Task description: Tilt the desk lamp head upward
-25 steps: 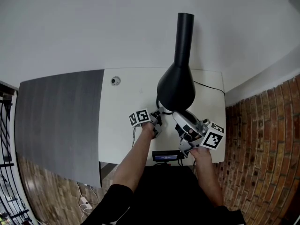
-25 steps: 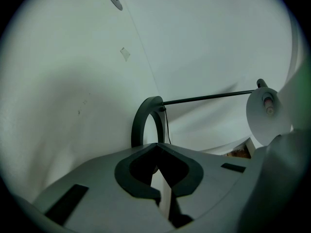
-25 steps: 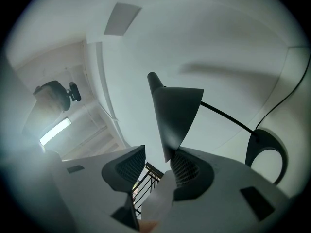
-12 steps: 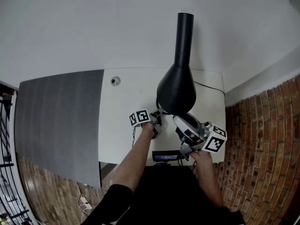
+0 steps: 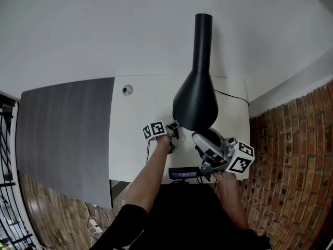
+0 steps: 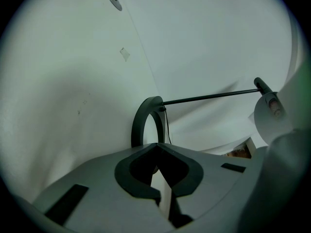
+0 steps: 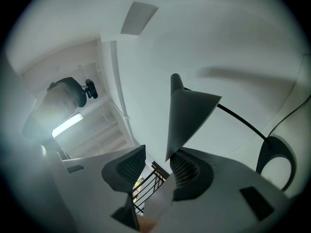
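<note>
Lamp head (image 5: 195, 102) hangs over the white desk (image 5: 140, 108), neck running up toward the wall. My right gripper (image 5: 209, 146) is under its rim, jaws apart, with the rim edge by one pad (image 7: 188, 171) (contact unclear). My left gripper (image 5: 173, 132) is pinched shut on the base ring (image 6: 145, 118), low on the desk.

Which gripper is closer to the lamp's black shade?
The right. The right gripper holds its open jaws at the rim of the shade; the left gripper is lower, clamped on the lamp's ring base.
</note>
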`<state>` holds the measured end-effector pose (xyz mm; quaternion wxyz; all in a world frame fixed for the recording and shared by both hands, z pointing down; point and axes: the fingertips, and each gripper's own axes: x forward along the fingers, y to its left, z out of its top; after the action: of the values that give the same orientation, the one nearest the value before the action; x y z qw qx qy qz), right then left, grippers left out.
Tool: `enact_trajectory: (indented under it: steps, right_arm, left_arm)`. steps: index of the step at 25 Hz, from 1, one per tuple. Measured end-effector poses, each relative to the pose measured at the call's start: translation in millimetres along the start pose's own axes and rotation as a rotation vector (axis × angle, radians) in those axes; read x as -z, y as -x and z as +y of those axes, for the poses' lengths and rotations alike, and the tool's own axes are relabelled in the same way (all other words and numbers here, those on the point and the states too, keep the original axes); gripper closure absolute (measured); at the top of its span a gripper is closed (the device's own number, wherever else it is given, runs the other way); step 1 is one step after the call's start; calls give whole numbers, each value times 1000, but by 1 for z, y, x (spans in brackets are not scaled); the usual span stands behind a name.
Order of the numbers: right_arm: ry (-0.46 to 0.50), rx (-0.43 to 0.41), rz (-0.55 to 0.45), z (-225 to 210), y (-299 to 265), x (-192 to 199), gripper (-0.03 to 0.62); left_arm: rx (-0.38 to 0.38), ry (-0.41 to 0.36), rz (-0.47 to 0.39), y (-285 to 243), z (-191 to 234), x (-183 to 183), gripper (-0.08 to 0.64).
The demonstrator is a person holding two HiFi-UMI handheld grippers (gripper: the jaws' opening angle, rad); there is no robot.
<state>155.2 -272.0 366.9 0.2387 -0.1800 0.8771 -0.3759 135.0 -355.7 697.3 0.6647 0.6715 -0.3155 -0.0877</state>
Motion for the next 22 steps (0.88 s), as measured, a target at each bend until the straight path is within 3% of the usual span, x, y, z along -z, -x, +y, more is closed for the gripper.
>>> enact_trajectory:
  steps: [22]
  right_arm:
    - [149, -79, 12, 54, -10, -20, 433]
  left_arm:
    - [1, 3, 4, -3, 1, 0, 551]
